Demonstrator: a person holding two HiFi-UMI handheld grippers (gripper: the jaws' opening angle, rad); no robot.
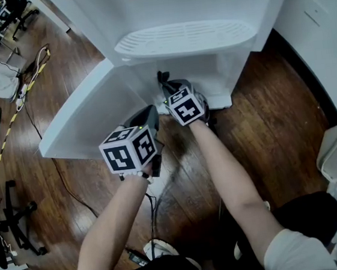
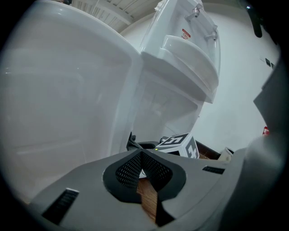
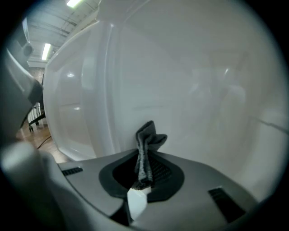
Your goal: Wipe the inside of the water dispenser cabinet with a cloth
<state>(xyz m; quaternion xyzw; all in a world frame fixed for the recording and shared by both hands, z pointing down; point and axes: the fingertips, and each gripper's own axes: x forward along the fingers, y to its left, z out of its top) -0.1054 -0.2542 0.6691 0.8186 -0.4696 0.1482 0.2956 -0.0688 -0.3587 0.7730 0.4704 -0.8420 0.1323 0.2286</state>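
Right gripper [image 3: 145, 168] is clamped on the grey cloth [image 3: 147, 137], white cabinet wall [image 3: 194, 85] just ahead of it. Left gripper [image 2: 142, 158] has its jaws together, empty, cabinet door [image 2: 58, 99] on its left.

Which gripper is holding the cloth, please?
The right gripper: a grey cloth is pinched between its jaws, while the left gripper holds nothing.

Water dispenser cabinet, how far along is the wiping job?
Done: the white cabinet door stands open, and the right hand-held gripper is shut on the folded grey cloth. In hand: the cloth points at the cabinet's white inner wall; contact can't be confirmed. Left: the wiping itself, since no wiped patch shows. The left hand-held gripper is shut and empty.
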